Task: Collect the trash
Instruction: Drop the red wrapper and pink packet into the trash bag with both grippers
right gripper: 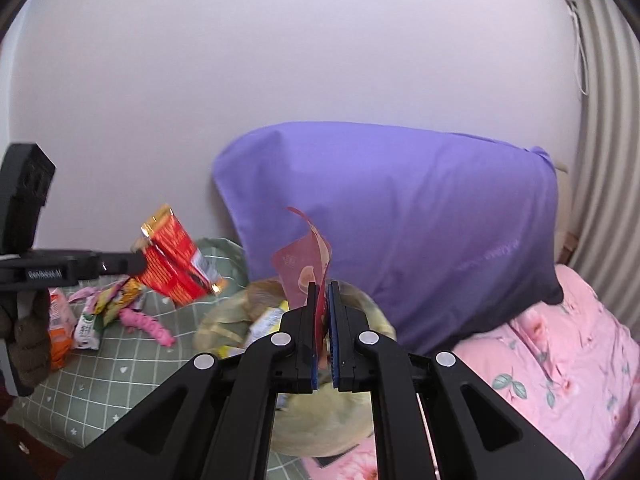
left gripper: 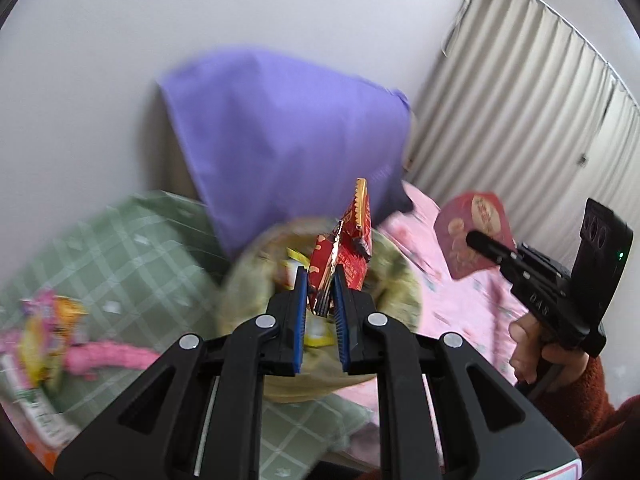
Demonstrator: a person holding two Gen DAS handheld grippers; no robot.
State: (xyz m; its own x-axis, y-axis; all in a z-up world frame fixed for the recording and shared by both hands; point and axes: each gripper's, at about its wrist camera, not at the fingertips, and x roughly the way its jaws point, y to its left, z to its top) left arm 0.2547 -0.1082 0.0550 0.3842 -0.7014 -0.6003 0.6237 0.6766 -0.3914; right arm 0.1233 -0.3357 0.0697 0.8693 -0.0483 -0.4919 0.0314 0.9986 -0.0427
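Red-and-gold snack wrapper point(left gripper: 352, 248) clamped in left gripper point(left gripper: 322, 280), jaws nearly closed on its lower edge, wrapper sticking up above the blue pads point(left gripper: 301, 300). Same wrapper seen from right wrist view, hanging off the left gripper's tip, held clear above the bed. Right gripper point(right gripper: 323, 292) likewise pinched tight on a thin red envelope point(right gripper: 304, 268), paper curling up from between the pads. From left view: envelope at the end of the right gripper, above the pink floral bedding point(left gripper: 460, 292), hand point(left gripper: 532, 344) in a dark red sleeve on the grip.

Directly below both grippers: pale yellow-green bag point(right gripper: 320, 416), mouth open, a few yellow wrappers point(right gripper: 266, 320) inside; blurred. Behind it: purple pillow point(right gripper: 400, 220) leaning on the white wall point(right gripper: 280, 60). Left side: green checked sheet point(right gripper: 120, 380) with more litter lying loose: pink twisted piece point(right gripper: 148, 324), green-white packet point(right gripper: 88, 328), orange packet point(right gripper: 60, 320), all well apart from the bag. Curtain point(left gripper: 520, 120) along the right edge.
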